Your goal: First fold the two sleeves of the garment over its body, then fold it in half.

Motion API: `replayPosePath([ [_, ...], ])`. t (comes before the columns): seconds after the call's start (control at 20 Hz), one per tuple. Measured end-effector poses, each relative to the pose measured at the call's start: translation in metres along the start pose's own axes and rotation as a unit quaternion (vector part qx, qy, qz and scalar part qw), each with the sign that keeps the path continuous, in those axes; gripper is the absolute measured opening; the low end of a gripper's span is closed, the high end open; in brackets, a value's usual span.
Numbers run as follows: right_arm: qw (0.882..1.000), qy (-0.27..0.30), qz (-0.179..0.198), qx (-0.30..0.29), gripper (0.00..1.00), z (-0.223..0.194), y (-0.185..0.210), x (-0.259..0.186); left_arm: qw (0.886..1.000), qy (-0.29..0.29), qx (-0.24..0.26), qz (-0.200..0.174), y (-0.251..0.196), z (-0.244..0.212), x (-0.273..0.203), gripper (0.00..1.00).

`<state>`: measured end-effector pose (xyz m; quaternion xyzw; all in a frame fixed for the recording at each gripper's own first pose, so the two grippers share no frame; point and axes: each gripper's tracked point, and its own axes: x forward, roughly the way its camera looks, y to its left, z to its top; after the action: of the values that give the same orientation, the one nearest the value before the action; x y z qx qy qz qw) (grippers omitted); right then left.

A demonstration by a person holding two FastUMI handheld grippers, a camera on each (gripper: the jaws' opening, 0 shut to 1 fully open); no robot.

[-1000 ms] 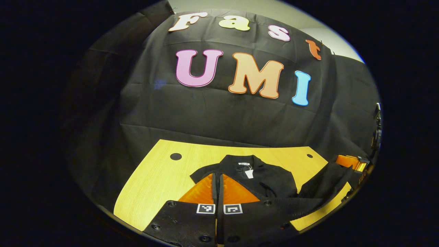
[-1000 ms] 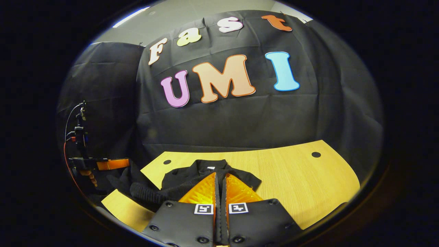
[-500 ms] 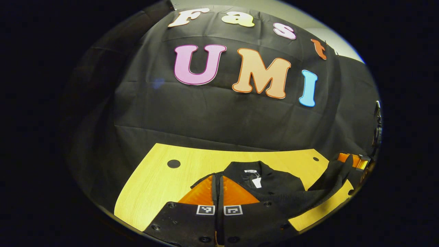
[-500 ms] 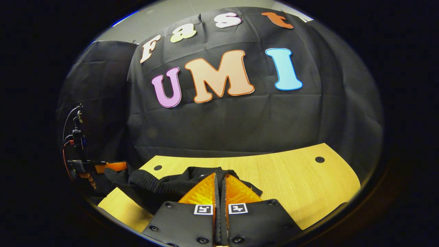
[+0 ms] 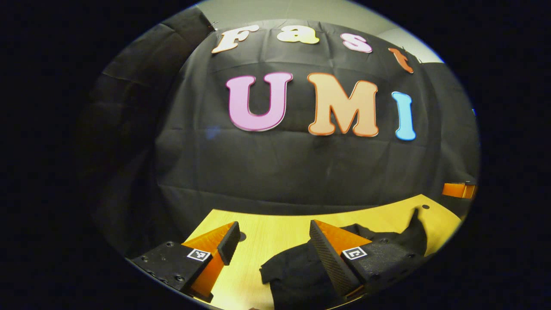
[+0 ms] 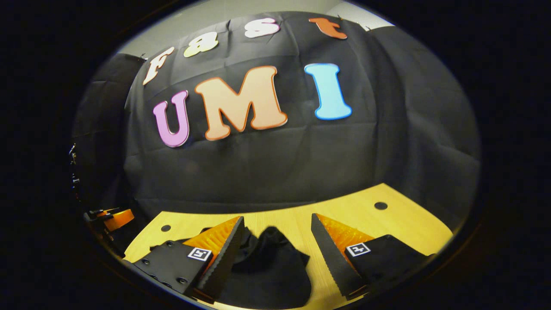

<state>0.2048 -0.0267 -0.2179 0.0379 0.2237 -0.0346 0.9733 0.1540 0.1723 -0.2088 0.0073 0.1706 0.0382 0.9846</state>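
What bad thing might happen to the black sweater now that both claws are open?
1. The sweater lies bunched on the table, not flat, so the fold may end up crooked.
2. A corner of cloth pokes up near the table's edge and may slip off.
3. The left claw and right claw hang open right by the cloth and might snag it.

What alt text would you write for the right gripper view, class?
The right gripper stands open above a crumpled black knit garment lying on a yellow wooden table. A black cloth wall hangs behind.
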Motion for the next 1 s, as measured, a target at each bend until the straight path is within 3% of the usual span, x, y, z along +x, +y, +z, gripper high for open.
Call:
replayPosePath([
  [0.2,0.999,-0.015,-0.009,-0.027,0.98,0.007,0.002,-0.027,1.000,-0.020,-0.007,-0.014,-0.006,0.021,-0.021,0.97],
  [0.5,0.992,-0.100,0.015,-0.080,0.97,0.039,0.008,-0.105,0.997,-0.073,-0.017,0.016,0.001,0.068,-0.092,0.96],
  [0.55,0.991,-0.106,0.023,-0.080,0.94,0.039,0.009,-0.120,0.996,-0.083,-0.016,0.022,0.001,0.076,-0.108,0.95],
  [0.6,0.990,-0.111,0.030,-0.079,1.00,0.039,0.009,-0.134,0.995,-0.094,-0.015,0.022,-0.003,0.083,-0.124,0.96],
  [1.0,0.985,-0.155,0.047,-0.067,0.94,0.034,-0.016,-0.255,0.991,-0.133,0.001,0.019,-0.033,0.104,-0.232,0.96],
])
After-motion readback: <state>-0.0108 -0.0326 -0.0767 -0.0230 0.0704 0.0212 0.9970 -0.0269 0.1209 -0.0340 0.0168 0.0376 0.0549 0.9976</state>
